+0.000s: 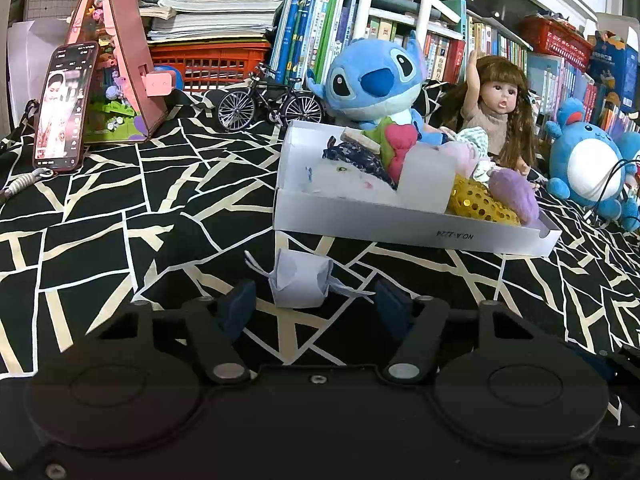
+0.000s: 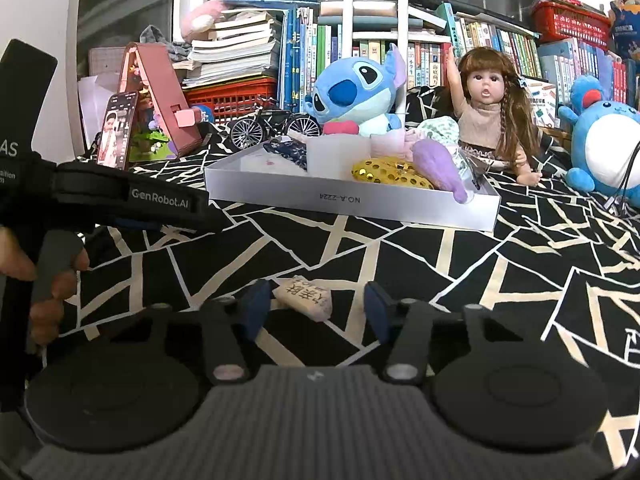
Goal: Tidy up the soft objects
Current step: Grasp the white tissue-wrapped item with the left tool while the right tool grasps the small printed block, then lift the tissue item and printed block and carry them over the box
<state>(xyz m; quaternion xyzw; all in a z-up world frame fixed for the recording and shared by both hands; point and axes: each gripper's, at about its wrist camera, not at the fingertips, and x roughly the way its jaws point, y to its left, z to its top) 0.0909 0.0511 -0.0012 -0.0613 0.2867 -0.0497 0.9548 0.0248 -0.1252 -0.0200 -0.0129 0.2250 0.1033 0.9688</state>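
Note:
In the left wrist view a small pale lavender folded cloth (image 1: 299, 285) lies on the black-and-white patterned cover, just ahead of my left gripper (image 1: 316, 305). Its blue pads (image 1: 238, 306) stand wide of the cloth on both sides, so it is open. In the right wrist view a small beige soft pad with printed characters (image 2: 305, 300) lies between the pads of my right gripper (image 2: 314, 313). The left pad (image 2: 256, 312) is at its edge and a gap shows on the right, so this gripper is also open. Behind stands a shallow white box (image 1: 400, 226) (image 2: 360, 202) with several soft items.
Behind the box sit a blue plush (image 1: 376, 80), a doll (image 1: 500, 108) and a round blue plush (image 1: 588, 160). A model bicycle (image 1: 272, 100), a phone (image 1: 66, 106) and a pink triangular house (image 1: 116, 60) stand at the back left. A hand holds the other tool's black housing (image 2: 120, 196).

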